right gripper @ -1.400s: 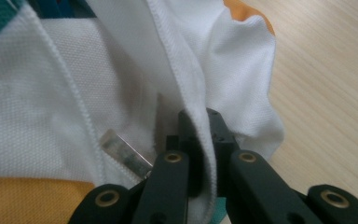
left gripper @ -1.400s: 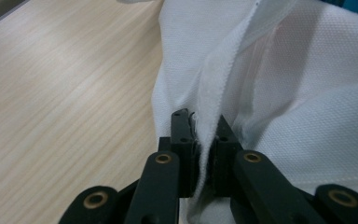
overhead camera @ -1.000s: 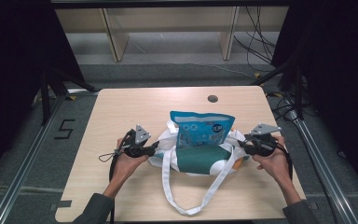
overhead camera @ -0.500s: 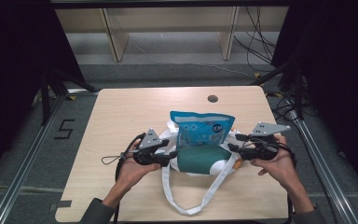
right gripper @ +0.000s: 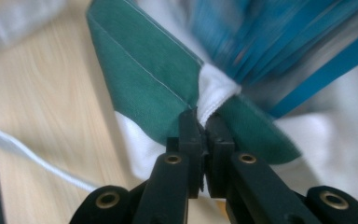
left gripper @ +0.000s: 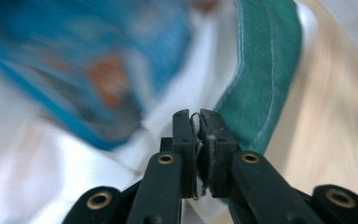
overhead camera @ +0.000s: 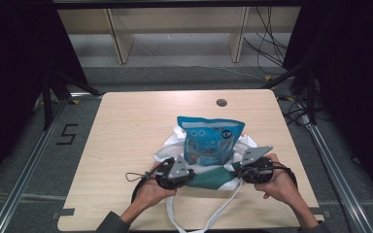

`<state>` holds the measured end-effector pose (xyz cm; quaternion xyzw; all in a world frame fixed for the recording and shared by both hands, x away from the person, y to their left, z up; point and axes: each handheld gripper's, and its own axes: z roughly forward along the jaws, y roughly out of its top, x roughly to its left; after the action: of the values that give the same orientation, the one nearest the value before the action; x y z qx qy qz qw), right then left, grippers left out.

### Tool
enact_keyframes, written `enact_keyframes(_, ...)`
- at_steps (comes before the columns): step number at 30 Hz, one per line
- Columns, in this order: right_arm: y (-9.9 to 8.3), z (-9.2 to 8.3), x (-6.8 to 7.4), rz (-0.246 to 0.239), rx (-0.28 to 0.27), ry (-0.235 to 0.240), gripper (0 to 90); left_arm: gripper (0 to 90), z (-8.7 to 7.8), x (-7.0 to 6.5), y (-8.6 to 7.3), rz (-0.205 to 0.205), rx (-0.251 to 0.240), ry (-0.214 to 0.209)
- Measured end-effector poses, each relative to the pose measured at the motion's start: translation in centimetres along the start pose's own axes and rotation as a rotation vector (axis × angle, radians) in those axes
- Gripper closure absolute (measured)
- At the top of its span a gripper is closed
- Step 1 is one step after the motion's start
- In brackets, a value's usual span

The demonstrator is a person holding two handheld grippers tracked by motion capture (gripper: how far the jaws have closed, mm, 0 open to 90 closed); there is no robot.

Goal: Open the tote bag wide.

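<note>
The white and green tote bag (overhead camera: pixel 209 177) is seen lying on the wooden worktop (overhead camera: pixel 136 126), near the person's edge, with a blue snack pouch (overhead camera: pixel 211 138) standing upright in its mouth. The left tool (overhead camera: pixel 182 175) is clamped on the bag's rim at one side, and in the left gripper view (left gripper: pixel 199 122) white cloth is pinched thin between its jaws, which have just been closing. The right tool (overhead camera: pixel 238 171) is clamped on the opposite side, and in the right gripper view (right gripper: pixel 204 122) the jaws, also just closed, are pressed together on a fold where white hem meets green panel (right gripper: pixel 144 74). The two grips appear to be placed at opposite ends of the opening so that the mouth can be spread or drawn up around the pouch. The long white straps (overhead camera: pixel 223 213) are left trailing loose toward the worktop's near edge, untouched.
</note>
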<state>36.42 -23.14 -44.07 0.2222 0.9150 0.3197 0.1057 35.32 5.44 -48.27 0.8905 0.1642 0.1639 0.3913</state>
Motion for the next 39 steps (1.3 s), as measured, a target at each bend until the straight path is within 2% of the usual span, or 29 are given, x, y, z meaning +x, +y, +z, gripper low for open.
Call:
enact_keyframes(1,-0.3,0.8,0.2,-0.004,0.037,0.002,88.5,85.5,0.7,-0.4,-0.3,0.025,0.03,0.0)
enact_keyframes(2,-0.8,2.7,0.1,-0.03,0.075,0.001,88.6,87.0,1.7,-0.6,-0.6,0.071,0.086,0.034)
enact_keyframes(4,-0.9,3.4,0.0,-0.027,0.078,-0.011,88.7,87.4,1.8,-0.5,-0.5,0.057,0.086,0.032)
enact_keyframes(5,-1.0,3.7,0.1,0.016,0.102,-0.023,88.7,87.7,1.7,-0.4,-0.5,0.063,0.096,0.033)
enact_keyframes(6,-1.1,4.3,0.0,0.013,0.099,-0.029,88.7,88.0,2.0,-0.3,-0.7,0.078,0.093,0.067)
enact_keyframes(7,-1.2,4.6,0.0,0.02,0.094,-0.047,88.8,88.1,2.0,-0.3,-0.7,0.078,0.093,0.067)
enact_keyframes(8,-1.2,4.7,0.1,0.028,0.093,-0.055,88.7,88.2,2.6,-0.5,-0.8,0.067,0.078,0.097)
enact_keyframes(10,-1.2,4.9,0.1,0.026,0.084,-0.062,88.8,88.2,2.7,-0.4,-0.7,0.071,0.088,0.11)
enact_keyframes(13,-0.9,5.0,0.2,0.012,0.09,-0.081,87.7,88.2,2.6,0.0,-0.8,0.08,0.08,0.103)
enact_keyframes(14,-0.8,4.8,0.3,0.034,0.1,-0.078,85.7,88.2,2.5,0.0,-0.8,0.092,0.083,0.104)
enact_keyframes(16,-0.8,4.3,0.1,0.027,0.069,-0.038,76.6,87.5,2.3,-0.2,-0.8,0.079,0.076,0.098)
enact_keyframes(17,-0.7,3.9,0.1,0.027,0.058,-0.023,71.5,86.3,1.9,0.0,-0.6,0.104,0.091,0.096)
enact_keyframes(18,-0.2,2.4,0.1,0.052,0.002,-0.019,59.7,79.9,1.5,0.1,-0.4,0.084,0.074,0.093)
enact_keyframes(19,-0.2,2.4,0.1,0.052,0.002,-0.019,59.7,75.8,1.5,0.1,-0.4,0.084,0.074,0.093)
enact_keyframes(20,0.4,0.3,-0.3,0.051,-0.077,-0.008,54.9,70.0,1.1,0.3,-0.3,0.067,0.065,0.09)
enact_keyframes(21,0.4,0.3,-0.3,0.051,-0.077,-0.008,54.9,70.0,0.8,0.3,-0.1,0.028,0.036,0.073)
enact_keyframes(22,0.8,-0.8,-0.5,0.049,-0.111,0.007,53.4,65.7,-0.1,0.6,0.2,0.021,0.03,0.07)
enact_keyframes(23,1.1,-2.2,-0.8,0.068,-0.164,-0.001,52.8,54.8,-0.6,0.7,0.5,-0.001,0.014,0.07)
enact_keyframes(24,1.2,-2.8,-1.0,0.059,-0.201,-0.011,53.0,52.6,-1.2,0.9,0.8,-0.036,-0.023,0.053)
enact_keyframes(25,1.3,-3.8,-1.2,0.067,-0.222,-0.049,53.8,52.4,-1.7,1.3,1.4,-0.085,-0.063,0.029)
enact_keyframes(26,1.5,-4.5,-1.6,0.065,-0.246,-0.1,53.9,51.8,-1.9,1.4,1.7,-0.108,-0.083,0.018)
enact_keyframes(27,1.5,-4.8,-1.9,0.058,-0.245,-0.127,54.0,51.3,-1.9,1.6,2.1,-0.116,-0.089,0.019)
enact_keyframes(29,1.5,-4.9,-2.9,0.08,-0.23,-0.2,54.3,48.2,-1.3,1.8,2.7,-0.109,-0.048,0.032)
enact_keyframes(30,1.4,-4.5,-3.9,0.084,-0.202,-0.238,54.3,47.1,-0.1,2.1,3.0,-0.119,-0.035,0.034)
enact_keyframes(34,1.0,-3.3,-5.5,0.105,-0.158,-0.271,54.2,43.6,1.7,2.4,3.0,-0.156,0.008,0.015)
enact_keyframes(35,1.0,-2.8,-5.9,0.125,-0.14,-0.288,54.1,41.9,2.2,2.4,2.9,-0.152,0.029,0.017)
enact_keyframes(36,0.9,-2.4,-6.5,0.109,-0.119,-0.288,53.4,40.8,2.5,2.5,2.8,-0.144,0.041,0.028)
enact_keyframes(37,0.9,-2.1,-6.5,0.13,-0.124,-0.296,52.5,41.1,2.8,2.5,2.7,-0.153,0.036,0.02)
enact_keyframes(39,0.9,-1.5,-7.2,0.128,-0.109,-0.286,50.9,41.6,3.3,2.4,2.6,-0.151,0.043,0.024)
